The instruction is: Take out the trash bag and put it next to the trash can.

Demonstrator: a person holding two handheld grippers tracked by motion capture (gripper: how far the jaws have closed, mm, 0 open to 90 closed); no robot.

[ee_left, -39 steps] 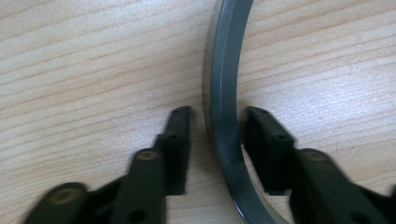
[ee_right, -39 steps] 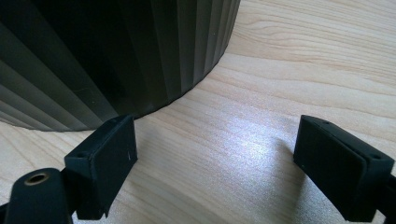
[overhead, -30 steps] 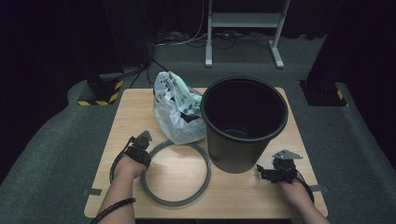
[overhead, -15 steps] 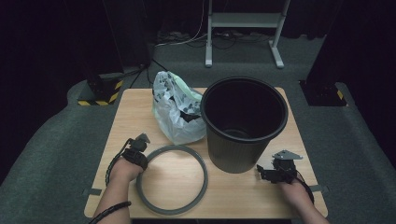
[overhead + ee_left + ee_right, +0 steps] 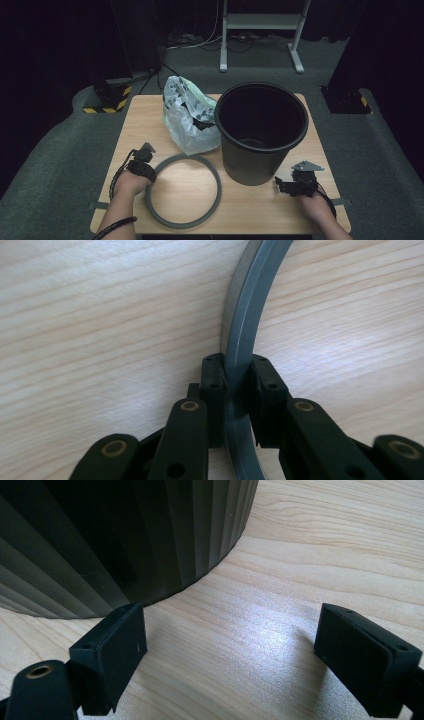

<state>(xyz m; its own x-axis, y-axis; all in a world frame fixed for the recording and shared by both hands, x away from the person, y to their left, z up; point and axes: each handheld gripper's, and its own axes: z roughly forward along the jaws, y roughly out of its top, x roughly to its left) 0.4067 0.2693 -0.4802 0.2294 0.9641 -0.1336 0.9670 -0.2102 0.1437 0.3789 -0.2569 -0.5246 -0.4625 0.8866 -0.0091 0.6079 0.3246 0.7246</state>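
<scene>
On table, left claw (image 5: 235, 385) pinches grey ring (image 5: 247, 315).

Smooth grey plastic ring (image 5: 245, 315), wood-grain table (image 5: 100, 315)

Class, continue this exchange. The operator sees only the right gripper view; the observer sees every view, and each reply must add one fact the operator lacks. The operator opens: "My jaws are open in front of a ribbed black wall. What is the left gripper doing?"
Observer: The left gripper has its jaws shut on the grey ring, which lies flat on the table.
Operator: Is that ribbed wall a container?
Observer: Yes, it is the black bin. It stands upright, and from the high view its inside looks empty.
Operator: Is anything else on the table?
Observer: A crumpled plastic bag lies beyond the ring, against the bin's left side.
</scene>
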